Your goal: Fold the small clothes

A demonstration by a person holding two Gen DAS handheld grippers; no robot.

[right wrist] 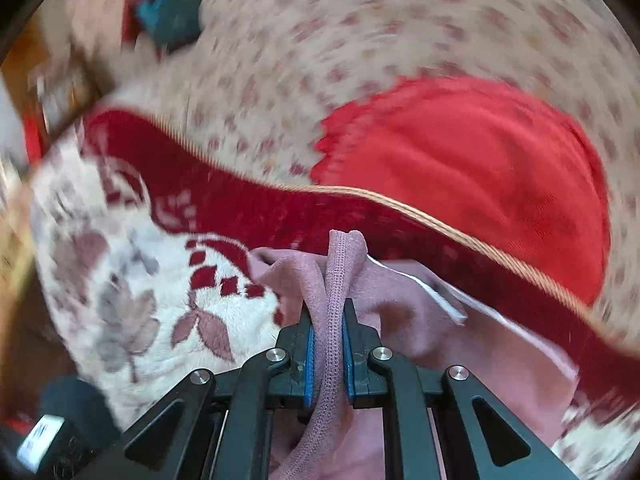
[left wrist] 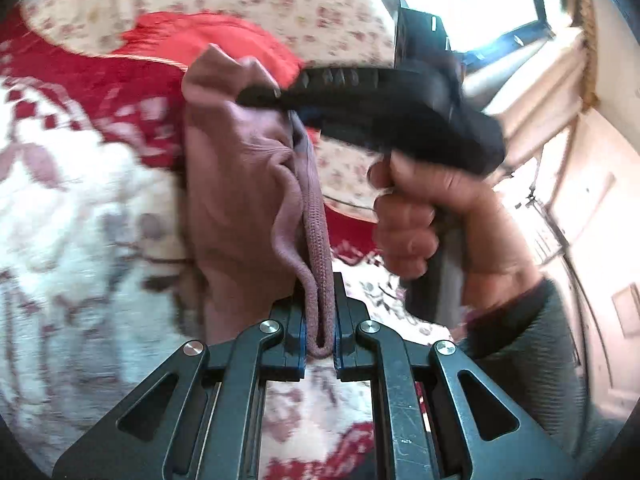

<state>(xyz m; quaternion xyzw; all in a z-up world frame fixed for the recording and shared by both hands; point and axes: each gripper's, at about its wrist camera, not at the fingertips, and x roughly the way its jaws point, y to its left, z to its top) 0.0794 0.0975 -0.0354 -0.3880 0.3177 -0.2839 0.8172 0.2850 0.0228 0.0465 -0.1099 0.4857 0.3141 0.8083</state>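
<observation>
Two grippers, one garment. Left wrist view: your left gripper (left wrist: pixel 320 320) is clamped on the ribbed hem of the pink garment (left wrist: pixel 236 168), which hangs lifted above the bed blanket (left wrist: pixel 60 220). Its far end is pinched in your right gripper (left wrist: pixel 260 94), held by your right hand (left wrist: pixel 416 216). The hem's long axis runs straight away from the left gripper toward the right one.

Right wrist view: the right gripper (right wrist: pixel 328 344) is clamped on the same ribbed band; the pink garment (right wrist: pixel 400 312) drapes to its right, over the bed blanket (right wrist: pixel 132 280). A red garment (right wrist: pixel 480 168) lies beyond, on the floral sheet (right wrist: pixel 320 40). Judgement: both ends are held, so the fold turns on bringing them together.
</observation>
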